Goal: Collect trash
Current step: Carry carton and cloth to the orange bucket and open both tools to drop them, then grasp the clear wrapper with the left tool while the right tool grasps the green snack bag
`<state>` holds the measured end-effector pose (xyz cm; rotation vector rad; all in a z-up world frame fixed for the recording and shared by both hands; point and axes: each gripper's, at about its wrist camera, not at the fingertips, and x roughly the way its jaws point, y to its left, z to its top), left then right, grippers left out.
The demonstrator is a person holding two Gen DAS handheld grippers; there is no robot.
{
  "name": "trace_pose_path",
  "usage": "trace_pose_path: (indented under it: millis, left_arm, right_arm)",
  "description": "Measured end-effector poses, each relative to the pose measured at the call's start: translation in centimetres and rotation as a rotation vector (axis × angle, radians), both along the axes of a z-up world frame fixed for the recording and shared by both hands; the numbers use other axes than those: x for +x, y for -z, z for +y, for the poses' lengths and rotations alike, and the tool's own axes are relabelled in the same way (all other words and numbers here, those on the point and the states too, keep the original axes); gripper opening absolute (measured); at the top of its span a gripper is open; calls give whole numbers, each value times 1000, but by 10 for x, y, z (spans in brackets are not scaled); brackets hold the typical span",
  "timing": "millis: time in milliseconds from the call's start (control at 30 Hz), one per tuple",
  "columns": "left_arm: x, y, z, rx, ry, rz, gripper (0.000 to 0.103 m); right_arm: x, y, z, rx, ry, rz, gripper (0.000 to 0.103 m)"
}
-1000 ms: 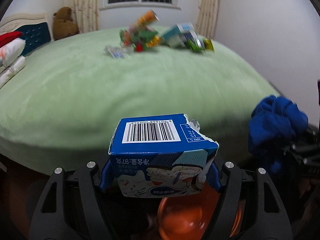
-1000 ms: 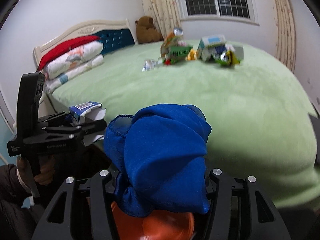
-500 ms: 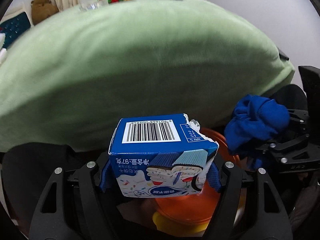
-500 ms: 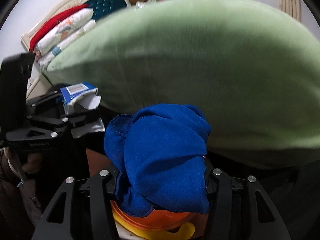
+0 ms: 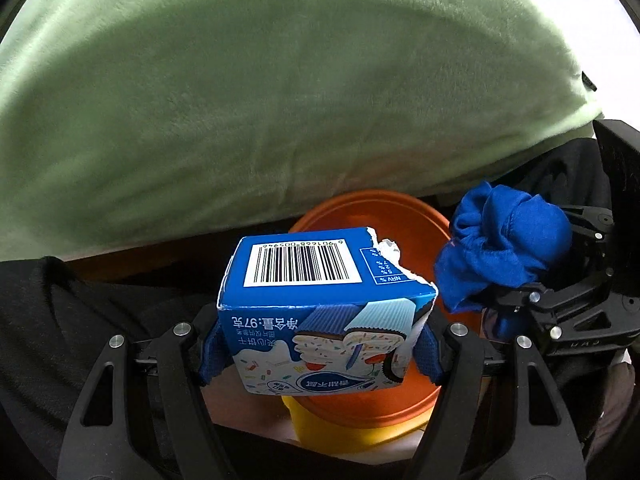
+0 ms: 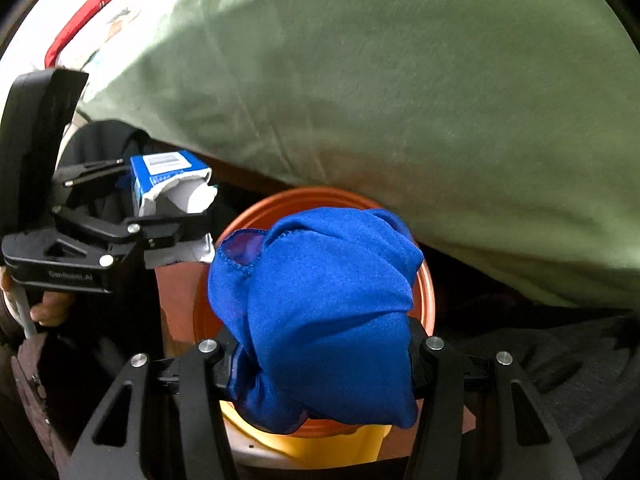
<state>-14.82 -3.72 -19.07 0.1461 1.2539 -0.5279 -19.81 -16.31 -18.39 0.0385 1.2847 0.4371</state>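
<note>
My left gripper [image 5: 320,344] is shut on a torn blue snack box [image 5: 316,300] with a barcode on top, held over the near rim of an orange bin [image 5: 376,212] with a yellow body. The box also shows in the right wrist view [image 6: 164,176]. My right gripper [image 6: 316,356] is shut on a crumpled blue cloth [image 6: 320,304], held above the same orange bin [image 6: 424,280]. The cloth also shows in the left wrist view [image 5: 504,248], at the bin's right side.
The green bedspread [image 5: 280,92] hangs over the bed edge just behind the bin and fills the upper half of both views. Red and white pillows [image 6: 92,20] lie at the far left. Dark clothing [image 5: 60,320] lies to the sides of the bin.
Both grippers have tilted down from the bed top toward the floor. The orange bin has come into full view under the box and the cloth. Both grips are unchanged.
</note>
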Motion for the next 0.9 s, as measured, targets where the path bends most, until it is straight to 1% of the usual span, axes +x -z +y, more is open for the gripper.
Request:
trace_pose_path:
  millis: [33,67,133,167,200,333,500,567,633,733,800,833,900]
  left_arm:
    - [3,1,-3,3,5,5,71]
    - [6,1,-4,9,7,12,72]
    - [13,7,-9,22,5,30,84]
    - [19,10,-12,33,-1,35,85]
    - [15,16,-14,35,-4,36,86]
    - [17,21,-15,31,-11,41,86]
    - [14,15,-9,22,-13,32,86]
    - [5,7,-7,15,-17,25,86]
    - [4,1,-5,3,-26,11,86]
    - [2,-12,-2,-21,-37,-32,86]
    - [3,-27,2,-38,-43,-70,86]
    - [5,-40,4,-53,-48,-98,86]
    - [8,-55,7,-67,-57,-137,86]
  right_arm:
    - [1,0,1,-3,-7,8,60]
    - [2,1,4,-9,-17,17,66]
    - [3,2,5,-22,-24,16,78]
    - [3,2,6,-26,-25,12,78]
    - [3,1,7,-26,-26,13,78]
    - [3,-5,6,-34,-13,1,78]
    - [1,-15,2,-34,6,-26,78]
    - [-5,-21,-9,-33,11,-45,78]
    - [-5,-32,-16,-27,15,-72,78]
    - [-10,-61,-21,17,14,-129,78]
    - [-5,-87,-25,35,15,-190,78]
    - [-2,-99,-29,41,18,-219,78]
    - [11,-126,-37,55,34,-288,80]
